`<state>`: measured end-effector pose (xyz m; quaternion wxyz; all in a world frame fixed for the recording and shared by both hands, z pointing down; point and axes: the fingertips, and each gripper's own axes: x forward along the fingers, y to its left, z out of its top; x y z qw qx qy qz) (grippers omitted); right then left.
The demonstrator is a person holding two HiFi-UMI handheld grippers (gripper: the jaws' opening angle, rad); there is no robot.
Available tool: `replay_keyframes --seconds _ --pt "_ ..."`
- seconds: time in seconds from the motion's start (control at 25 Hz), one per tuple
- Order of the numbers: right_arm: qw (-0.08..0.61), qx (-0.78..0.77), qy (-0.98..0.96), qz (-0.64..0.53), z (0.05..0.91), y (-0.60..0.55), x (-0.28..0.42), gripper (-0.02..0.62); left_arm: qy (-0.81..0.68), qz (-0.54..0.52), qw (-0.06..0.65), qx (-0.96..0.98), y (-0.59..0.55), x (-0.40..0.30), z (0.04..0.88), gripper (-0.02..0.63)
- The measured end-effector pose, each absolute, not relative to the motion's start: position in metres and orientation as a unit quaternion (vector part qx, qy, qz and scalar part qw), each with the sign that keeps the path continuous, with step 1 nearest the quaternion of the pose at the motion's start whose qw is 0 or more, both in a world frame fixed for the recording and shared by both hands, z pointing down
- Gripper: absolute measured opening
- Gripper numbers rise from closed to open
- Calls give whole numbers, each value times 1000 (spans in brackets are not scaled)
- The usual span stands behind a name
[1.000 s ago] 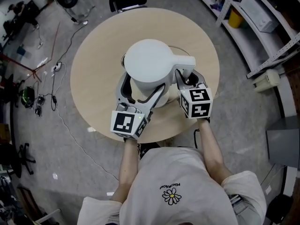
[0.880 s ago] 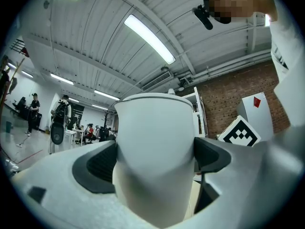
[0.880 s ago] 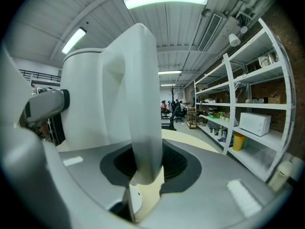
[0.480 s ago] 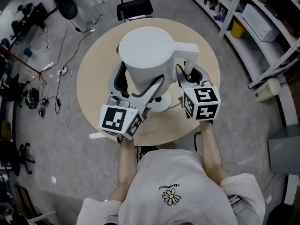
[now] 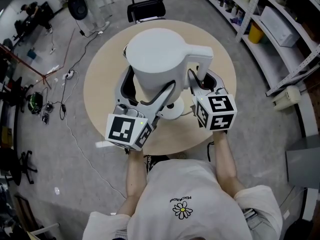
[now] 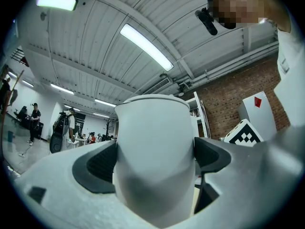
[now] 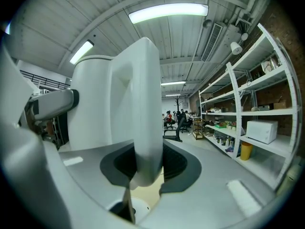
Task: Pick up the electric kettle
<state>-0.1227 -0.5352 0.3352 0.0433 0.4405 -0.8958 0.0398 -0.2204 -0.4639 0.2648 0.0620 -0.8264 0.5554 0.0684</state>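
Note:
The white electric kettle (image 5: 157,59) hangs above the round wooden table (image 5: 100,84), lifted off its white base (image 5: 172,111). My left gripper (image 5: 145,91) is shut on the kettle's body (image 6: 152,123), with a dark pad (image 6: 100,163) pressed against each side. My right gripper (image 5: 202,81) is shut on the kettle's handle (image 5: 200,54). In the right gripper view the handle (image 7: 145,104) stands upright between the dark pads (image 7: 178,163), and the base (image 7: 136,209) shows below. The kettle's underside is hidden.
A black chair (image 5: 147,6) stands behind the table. Metal shelves (image 5: 280,19) with boxes and a yellow bin (image 5: 255,19) run along the right. Cables (image 5: 55,79) trail over the floor at the left. The person's body is close to the table's near edge.
Both grippers rose with the kettle between them, so it left its base and looks larger in the head view. Over the last half second little has moved.

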Motion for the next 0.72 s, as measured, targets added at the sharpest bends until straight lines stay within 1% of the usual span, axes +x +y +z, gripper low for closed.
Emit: replay_keyframes --seconds 0.72 --pt "42 445 -894 19 330 -524 -131 109 554 80 59 -827 -453 -231 265 515"
